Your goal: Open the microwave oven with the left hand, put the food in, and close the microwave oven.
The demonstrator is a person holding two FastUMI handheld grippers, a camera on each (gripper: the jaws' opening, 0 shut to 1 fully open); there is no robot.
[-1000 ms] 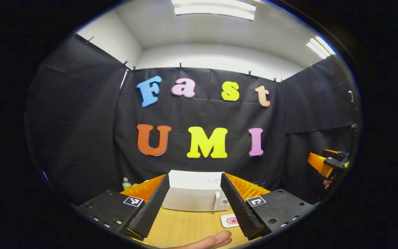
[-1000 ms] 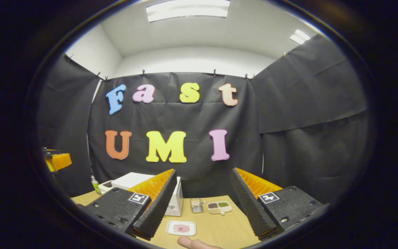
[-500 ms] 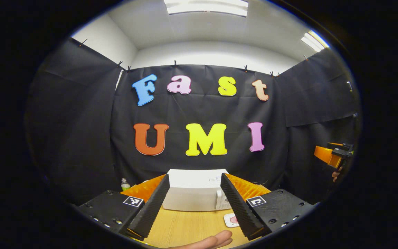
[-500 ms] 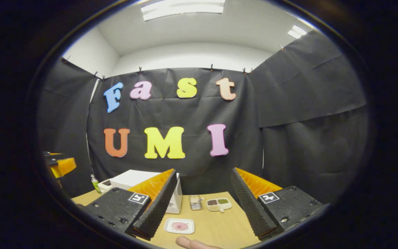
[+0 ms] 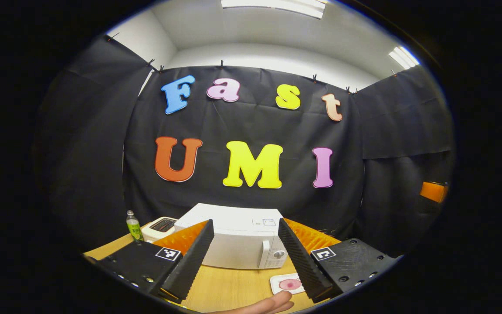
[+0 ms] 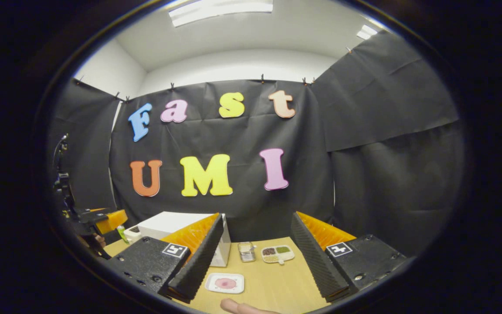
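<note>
On the surface [image 5: 233,285]: white microwave oven [image 5: 238,244], door closed, at 12 o'clock from the left gripper [image 5: 245,253].
Food: pink piece on a white plate [image 6: 225,283], in front of the oven.
Left gripper: spread wide, holding nothing.
Right gripper [image 6: 255,255]: spread wide, holding nothing.
Beyond the plate: compartment tray [image 6: 278,253], small container [image 6: 246,251].

Recording booth, black cloth walls [image 5: 81,152], ceiling light panels [image 6: 220,8]

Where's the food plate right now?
In the right gripper view the plate lies flat on the table, just in front of the microwave. In the left gripper view it sits right of the microwave's door, partly behind a finger.
</note>
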